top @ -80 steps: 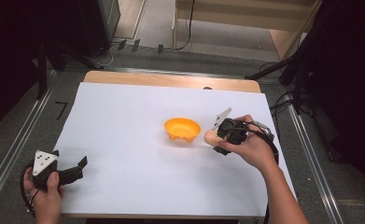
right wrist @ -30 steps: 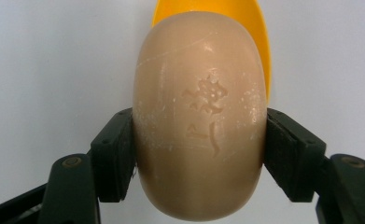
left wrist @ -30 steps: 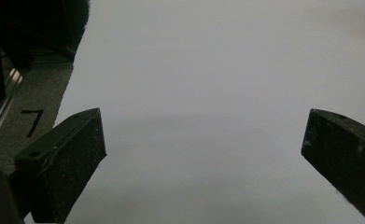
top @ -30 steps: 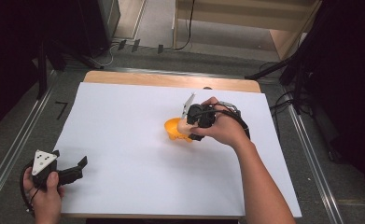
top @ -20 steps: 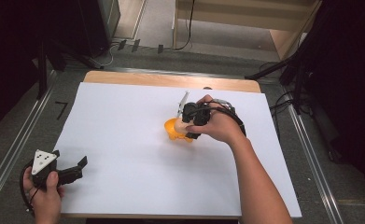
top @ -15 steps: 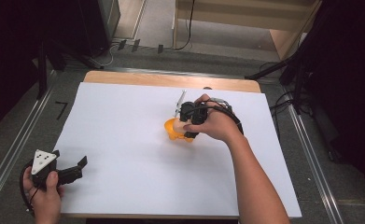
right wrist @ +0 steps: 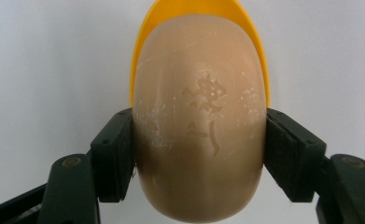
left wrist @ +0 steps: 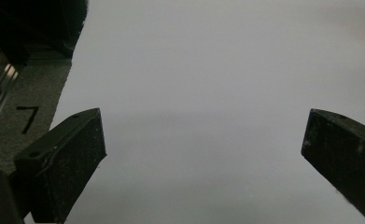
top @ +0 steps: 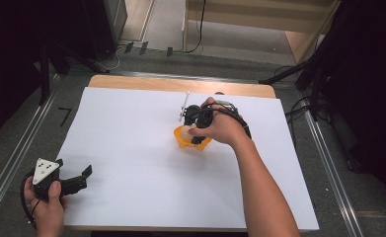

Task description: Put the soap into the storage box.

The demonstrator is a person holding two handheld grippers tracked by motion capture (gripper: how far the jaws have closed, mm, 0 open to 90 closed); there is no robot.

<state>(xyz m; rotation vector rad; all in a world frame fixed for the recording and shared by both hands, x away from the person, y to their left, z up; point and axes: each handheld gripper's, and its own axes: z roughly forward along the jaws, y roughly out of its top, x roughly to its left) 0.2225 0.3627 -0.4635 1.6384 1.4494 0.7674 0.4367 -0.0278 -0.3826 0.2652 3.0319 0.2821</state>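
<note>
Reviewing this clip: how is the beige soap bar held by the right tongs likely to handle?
The soap bar looks rigid: no visible denting where the right tongs clamp it. Its rounded, smooth sides could let it slip. Set down, it may rock in the orange dish.

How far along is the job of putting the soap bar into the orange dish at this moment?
Done: the right gripper has the soap bar clamped between its jaws and holds it over the orange dish. In hand: lowering it; whether it touches the dish cannot be told. Left: releasing and withdrawing. The left gripper rests open on the white table.
</note>
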